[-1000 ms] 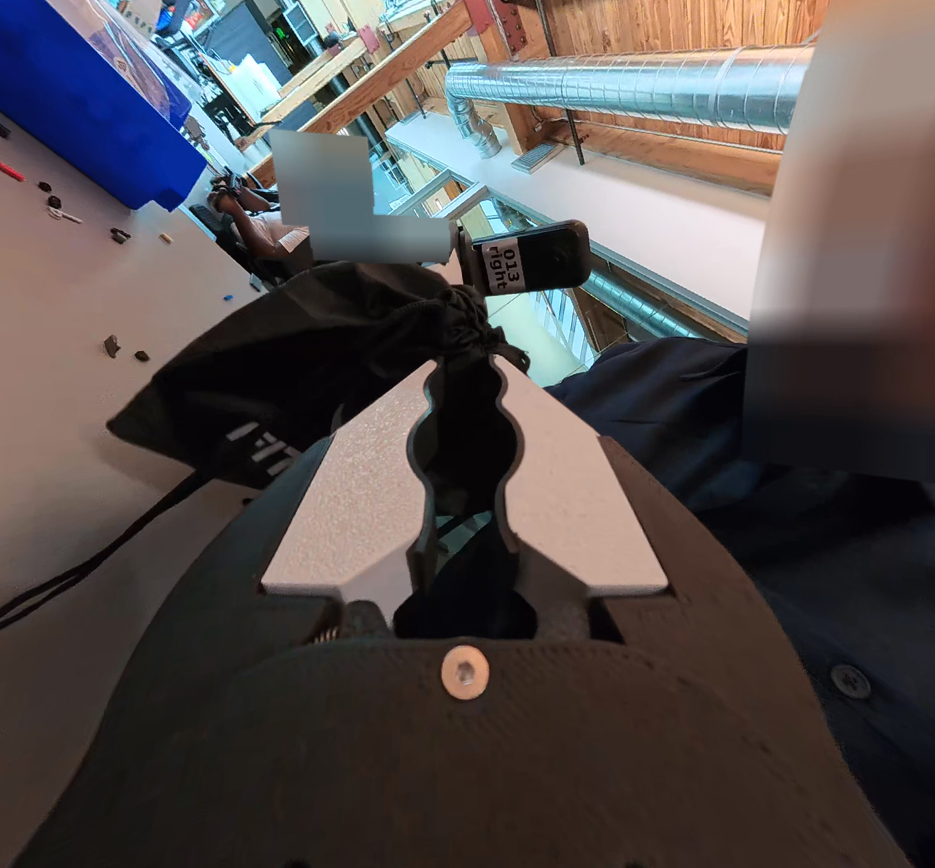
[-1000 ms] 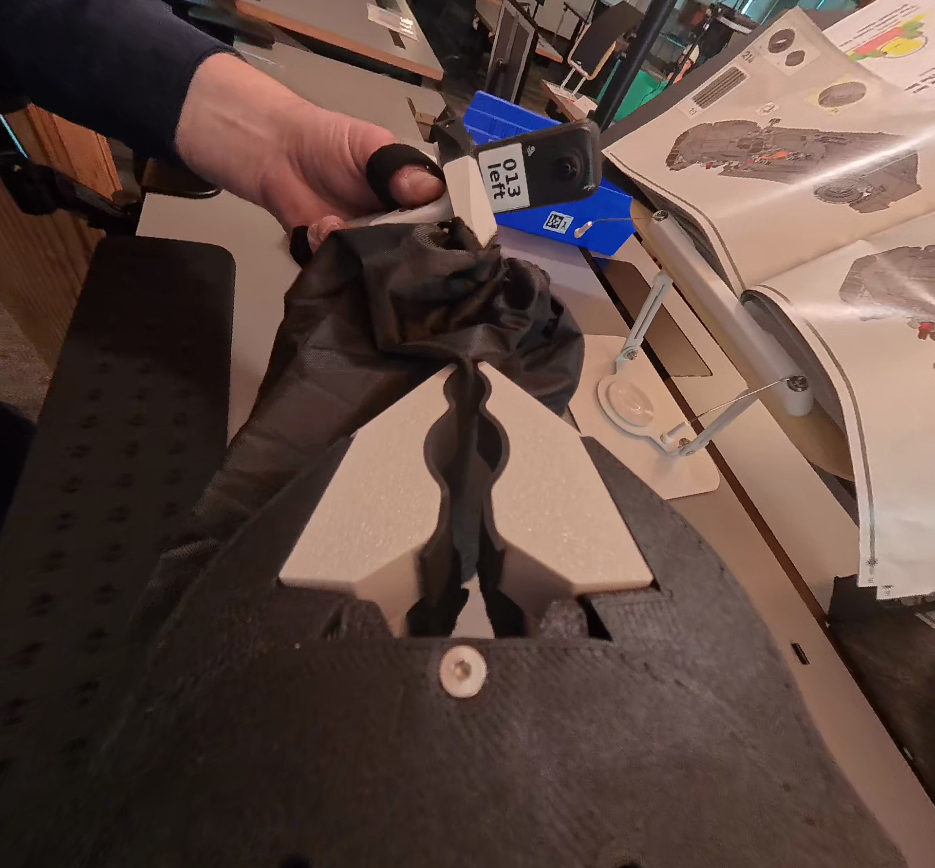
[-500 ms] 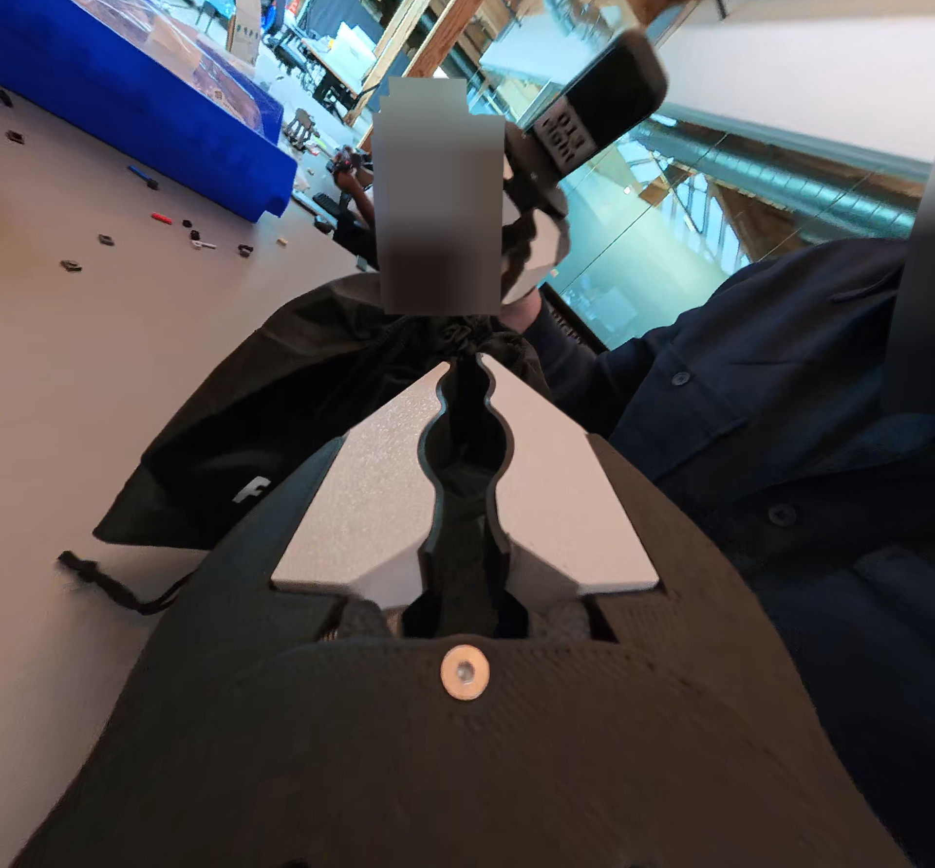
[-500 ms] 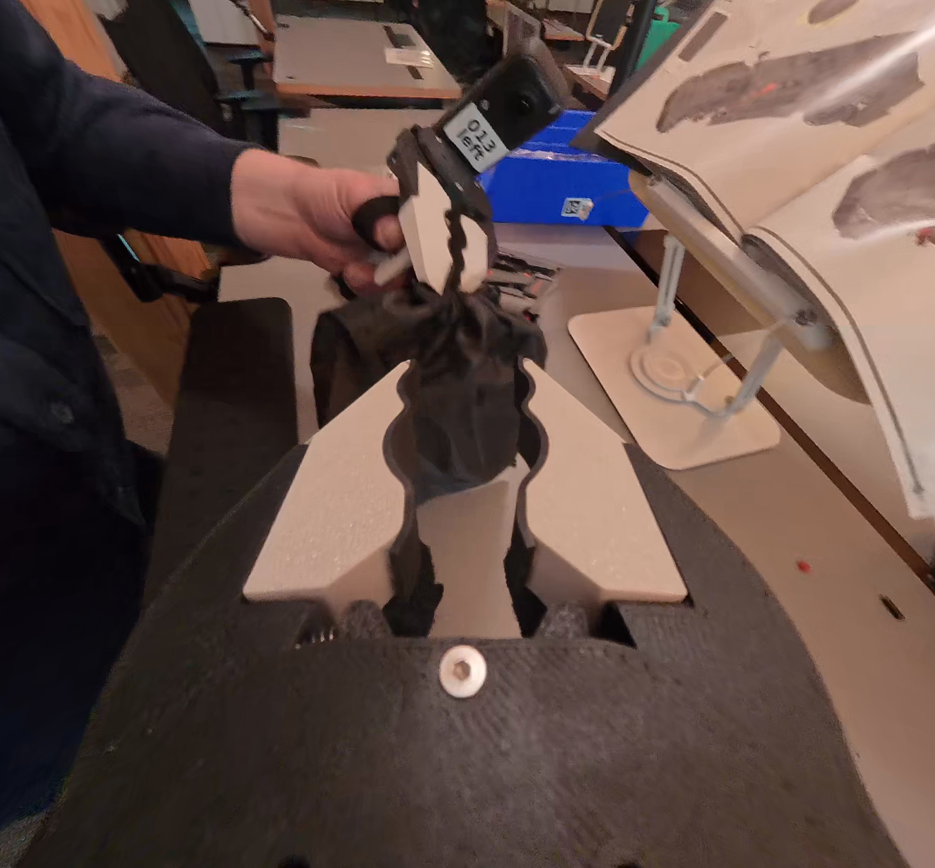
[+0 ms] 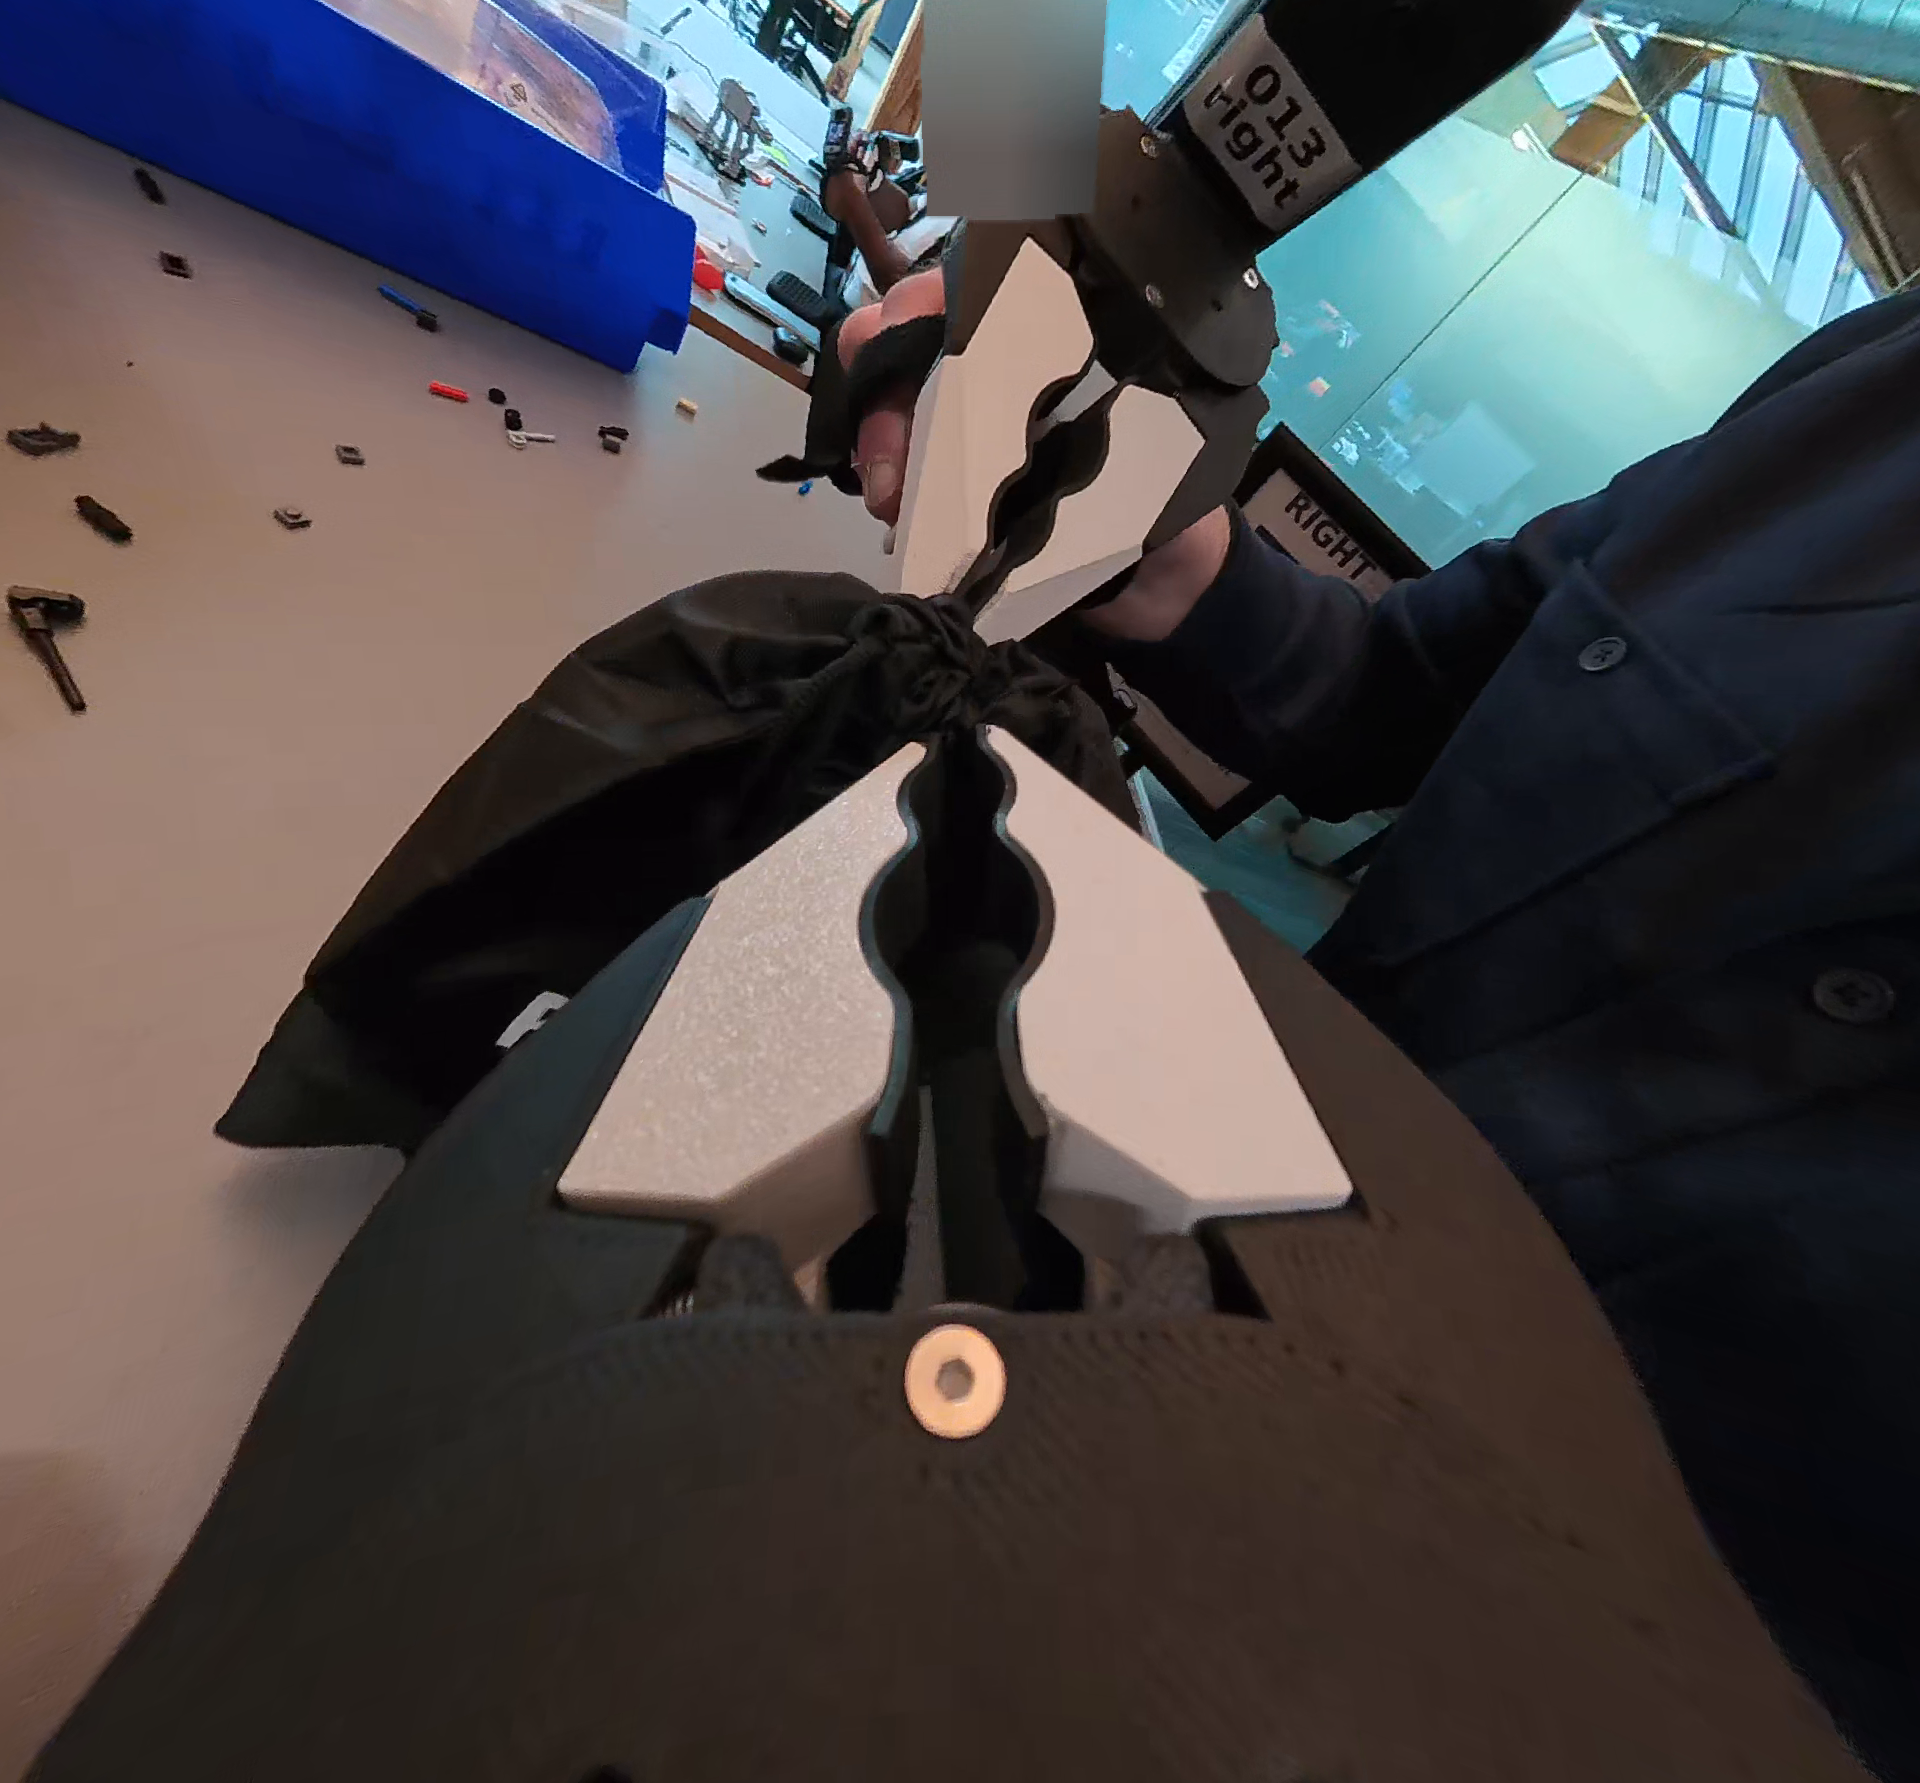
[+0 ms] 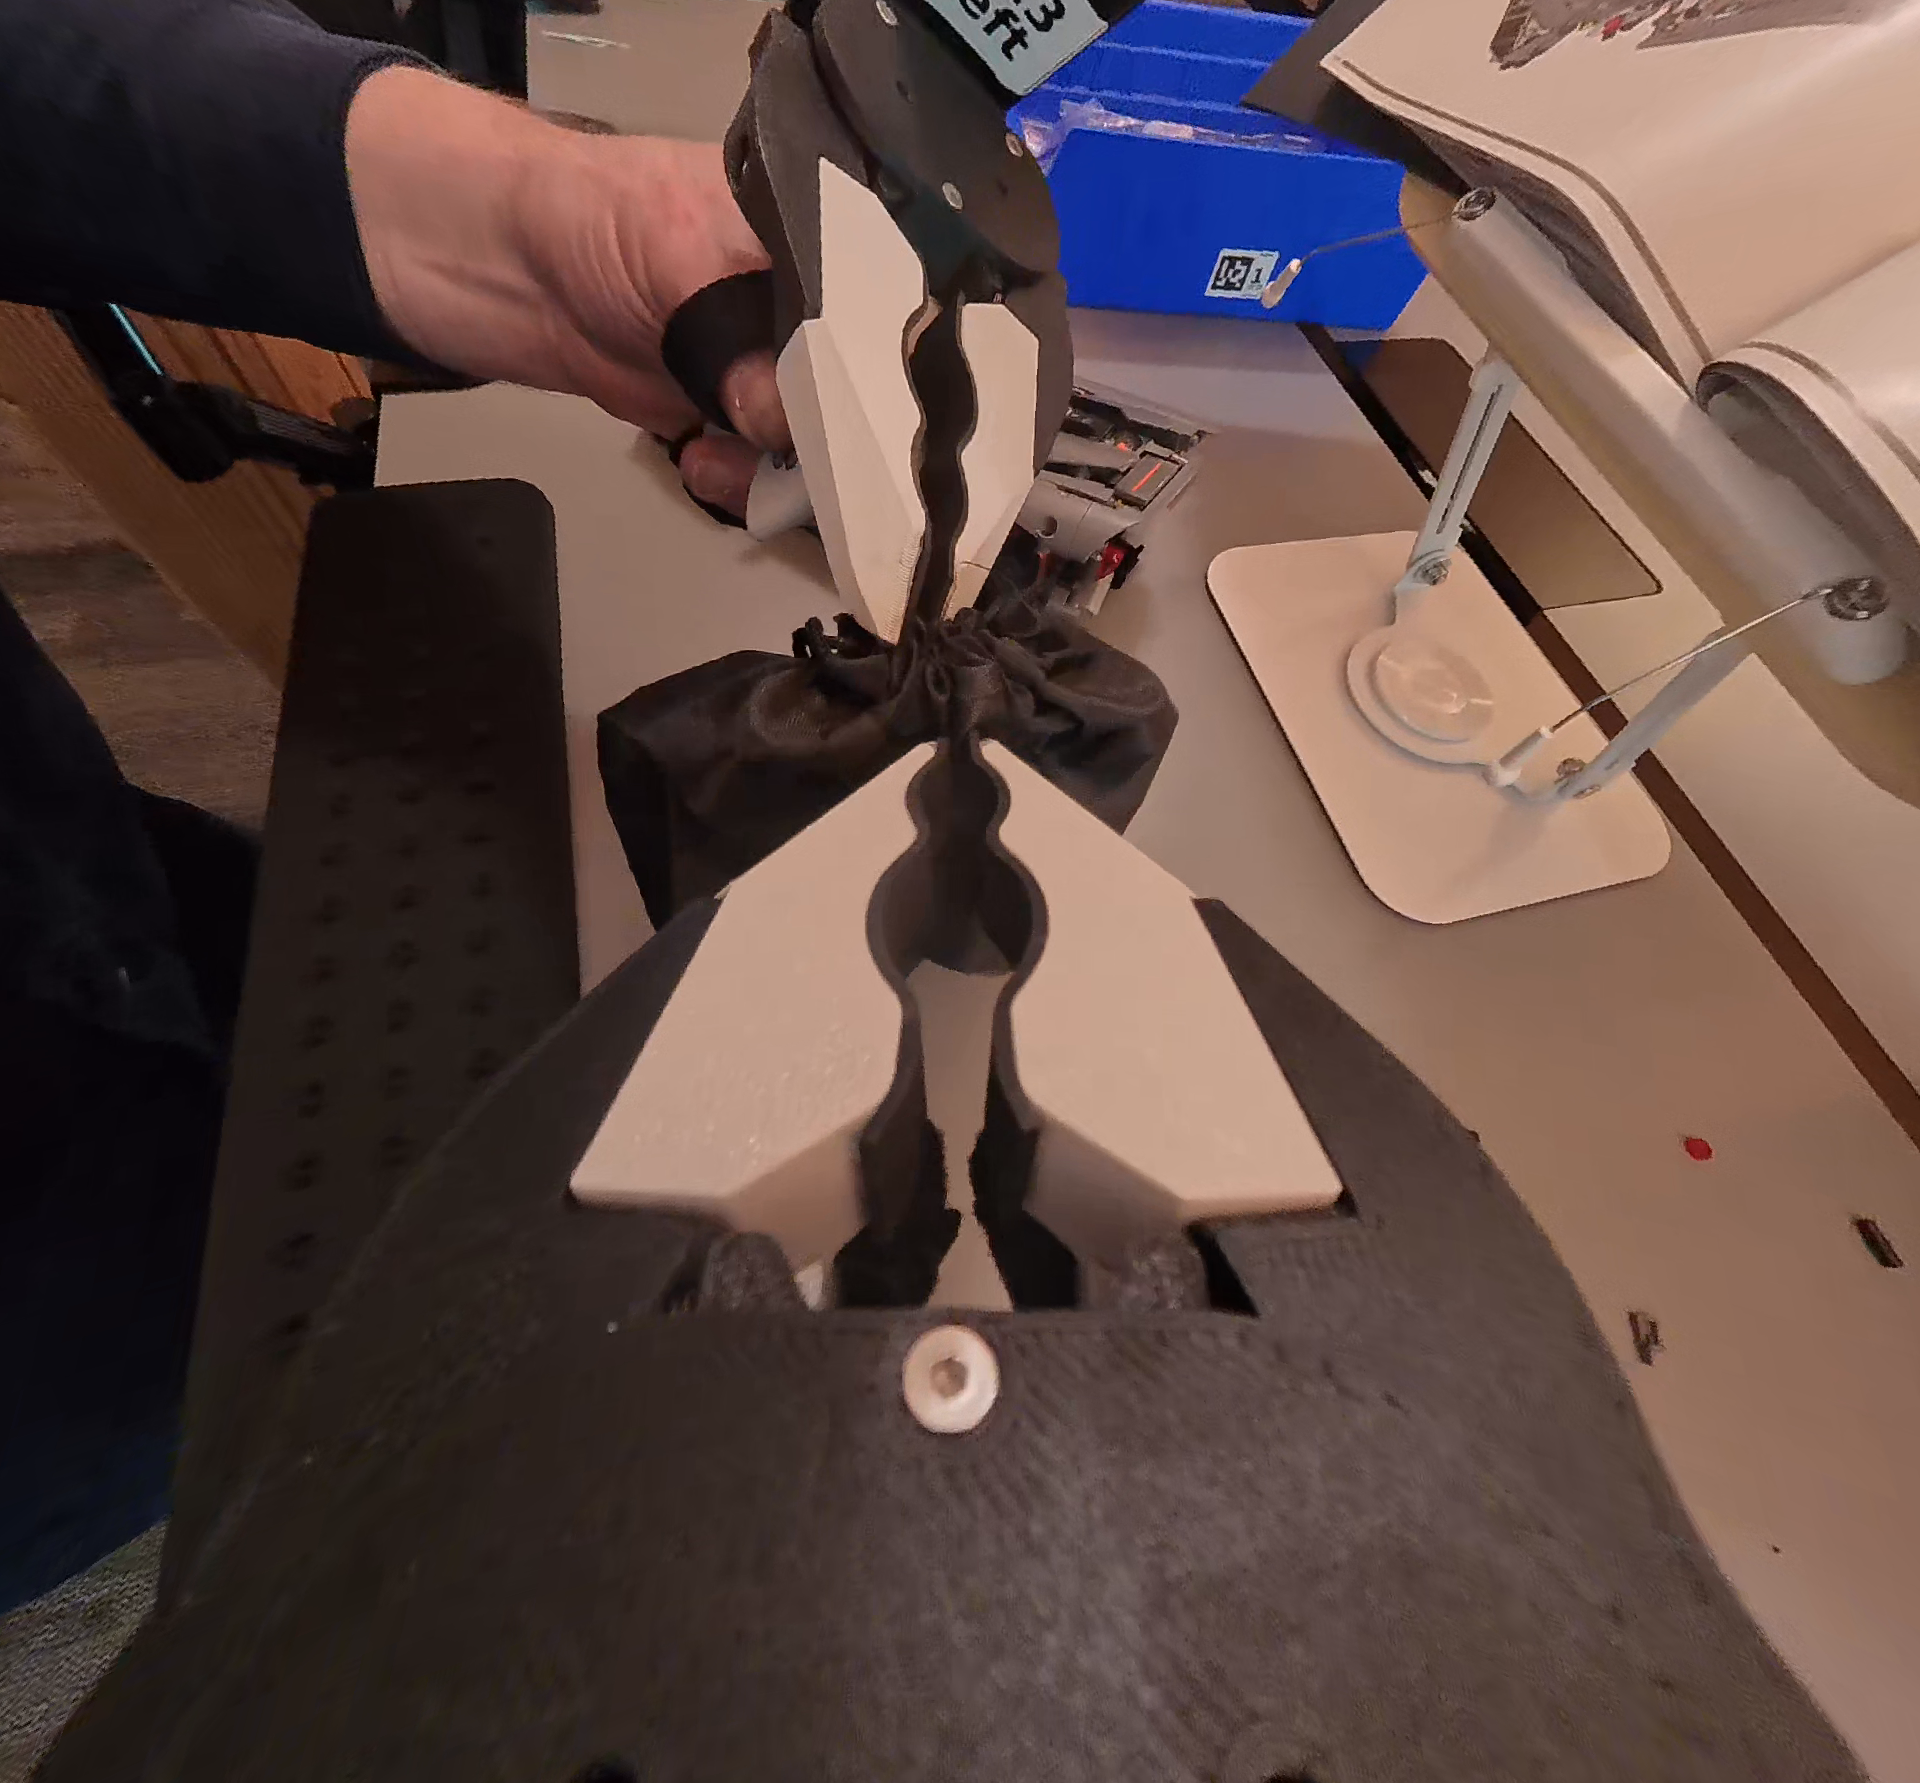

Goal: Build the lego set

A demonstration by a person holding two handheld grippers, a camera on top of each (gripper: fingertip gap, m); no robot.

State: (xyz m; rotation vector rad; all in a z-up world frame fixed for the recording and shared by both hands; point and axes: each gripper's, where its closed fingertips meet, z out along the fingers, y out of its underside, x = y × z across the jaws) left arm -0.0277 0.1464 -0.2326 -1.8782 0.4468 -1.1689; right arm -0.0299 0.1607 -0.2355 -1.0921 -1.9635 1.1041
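A black drawstring bag (image 5: 623,798) lies on the grey table (image 5: 208,798), its mouth gathered tight. My left gripper (image 5: 956,746) is shut on the gathered neck from one side. My right gripper (image 6: 961,746) is shut on the same neck from the other side. Each gripper shows in the other's view: the right one (image 5: 992,580) above the bag, the left one (image 6: 925,606) above the bag (image 6: 779,746). Small loose lego pieces (image 5: 499,403) are scattered on the table. A partly built grey lego model (image 6: 1112,486) sits behind the bag.
A blue bin (image 5: 364,123) stands at the table's far side and shows again in the right wrist view (image 6: 1195,206). An open instruction booklet (image 6: 1662,123) rests on a white stand (image 6: 1434,725) at the right. A black perforated pad (image 6: 416,798) lies left of the bag. The grippers are tip to tip, or close to it.
Both grippers have tilted down toward the table and drawn apart, so the bag's neck is stretched between them. The right gripper's jaws, wider half a second ago, have closed on the neck.
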